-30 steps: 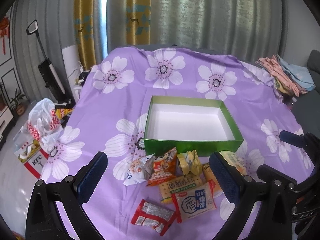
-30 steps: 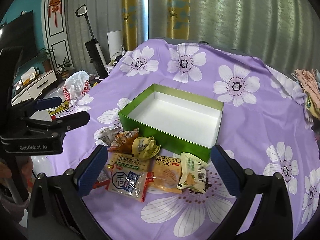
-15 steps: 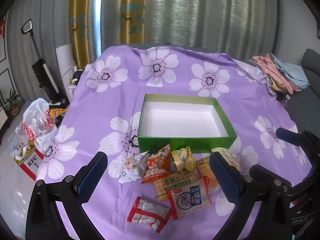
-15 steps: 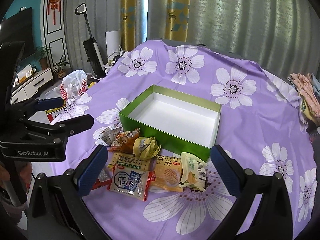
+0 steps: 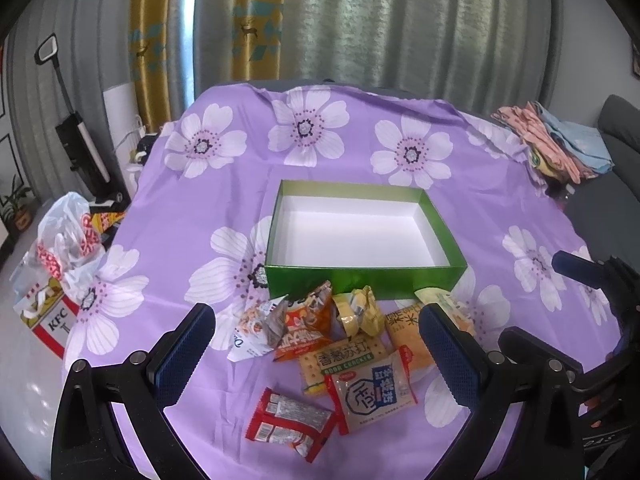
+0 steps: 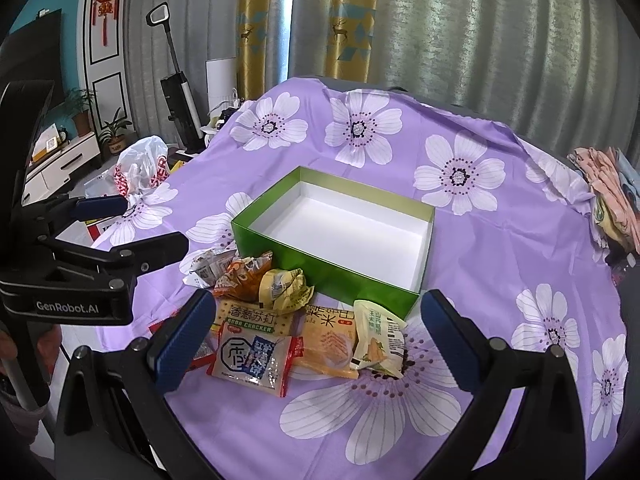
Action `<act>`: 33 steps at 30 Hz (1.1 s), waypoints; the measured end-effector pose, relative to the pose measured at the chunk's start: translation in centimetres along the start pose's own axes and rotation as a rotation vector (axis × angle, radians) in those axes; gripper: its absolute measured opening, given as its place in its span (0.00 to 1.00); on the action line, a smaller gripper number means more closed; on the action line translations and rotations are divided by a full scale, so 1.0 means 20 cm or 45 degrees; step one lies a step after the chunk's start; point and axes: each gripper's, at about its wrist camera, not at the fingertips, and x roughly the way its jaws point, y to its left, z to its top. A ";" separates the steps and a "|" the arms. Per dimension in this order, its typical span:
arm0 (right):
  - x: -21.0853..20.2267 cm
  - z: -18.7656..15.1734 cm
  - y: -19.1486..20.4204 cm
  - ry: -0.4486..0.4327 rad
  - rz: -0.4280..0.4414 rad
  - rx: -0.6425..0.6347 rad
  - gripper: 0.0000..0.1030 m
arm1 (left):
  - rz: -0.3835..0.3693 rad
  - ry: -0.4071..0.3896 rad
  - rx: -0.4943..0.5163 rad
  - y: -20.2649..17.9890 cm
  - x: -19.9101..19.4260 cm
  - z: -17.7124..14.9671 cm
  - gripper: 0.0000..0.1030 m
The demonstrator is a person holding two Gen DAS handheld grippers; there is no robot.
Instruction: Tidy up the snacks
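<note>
Both grippers are held above the near edge of the worktop [image 5: 192,216], nothing gripped: the left gripper [image 5: 316,354] is spread wide over the snack pile, and the right gripper [image 6: 316,342] is released just as wide. The green box [image 6: 280,240] is seen empty, its white floor bare, with the snacks heaped just in front of its near wall. A red packet [image 5: 290,424] lies nearest the left gripper, a clear biscuit pack [image 6: 252,358] overlaps a soda cracker pack [image 6: 250,316], and a corn snack bag [image 6: 378,332] leans on an orange cracker pack [image 6: 328,334]. Trouble is likely to come from that overlap: two packs could be pinched at once, or a slick wrapper squeezed out of the pads. The loose purple cloth could also be snagged and dragged, shifting the box
</note>
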 end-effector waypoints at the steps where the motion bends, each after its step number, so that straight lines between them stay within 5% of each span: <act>1: 0.00 0.00 0.00 0.000 0.000 -0.001 1.00 | 0.000 0.001 0.000 0.00 0.00 0.00 0.98; 21: 0.01 -0.05 0.00 0.016 0.011 0.022 1.00 | -0.131 0.047 -0.079 0.05 0.03 -0.04 0.98; 33: 0.20 -0.33 0.16 0.168 0.276 0.114 1.00 | -0.077 0.237 -0.200 0.31 0.17 -0.27 0.98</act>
